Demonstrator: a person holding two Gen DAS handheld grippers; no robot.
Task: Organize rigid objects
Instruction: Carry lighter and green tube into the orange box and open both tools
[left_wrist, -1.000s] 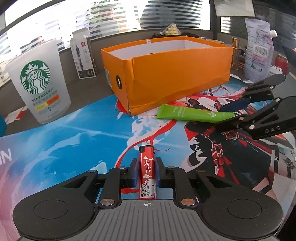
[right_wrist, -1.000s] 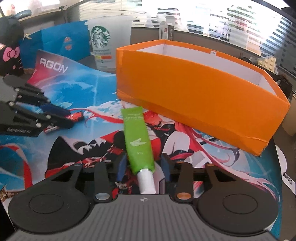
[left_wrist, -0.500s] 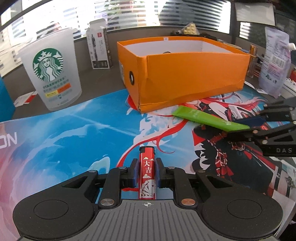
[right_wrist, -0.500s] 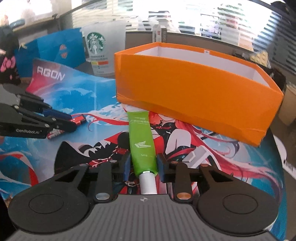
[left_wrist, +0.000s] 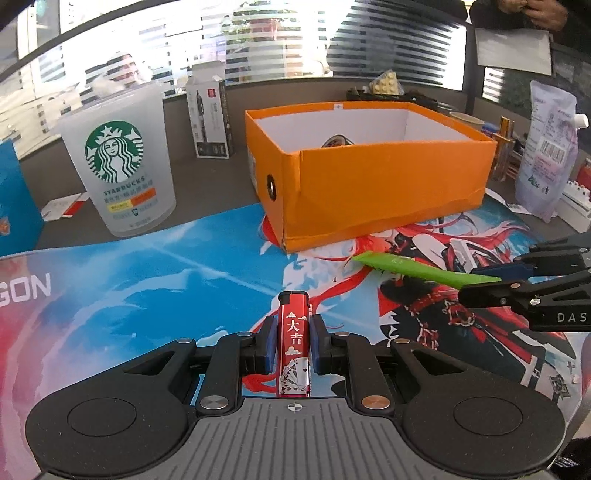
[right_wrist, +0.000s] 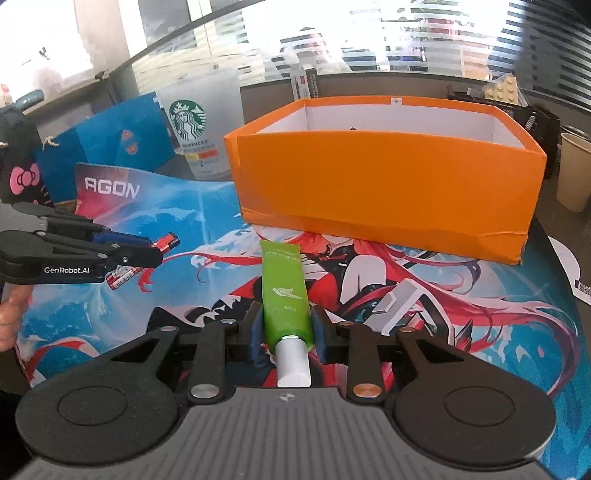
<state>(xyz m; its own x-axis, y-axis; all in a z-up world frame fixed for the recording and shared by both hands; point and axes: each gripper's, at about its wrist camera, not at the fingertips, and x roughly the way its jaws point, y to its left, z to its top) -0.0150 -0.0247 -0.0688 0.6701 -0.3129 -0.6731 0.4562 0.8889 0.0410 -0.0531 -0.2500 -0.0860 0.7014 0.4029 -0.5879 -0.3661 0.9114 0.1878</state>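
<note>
The left tool (left_wrist: 293, 345) pinches a red lighter (left_wrist: 293, 350); the right tool (right_wrist: 286, 338) pinches a green tube (right_wrist: 283, 295). Both seem lifted; next, carry them into the orange box (right_wrist: 388, 192) mid-frame.

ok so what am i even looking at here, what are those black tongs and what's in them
These are two hand-held grabbing tools, each with a camera looking along its tongs. One picture comes from each tool. The left tongs hold a red lighter; the right tongs hold a green tube near its white cap. Each tool also appears at the edge of the other's picture. Below lies a colourful desk mat. Behind stand an open orange box and a Starbucks cup.
</note>
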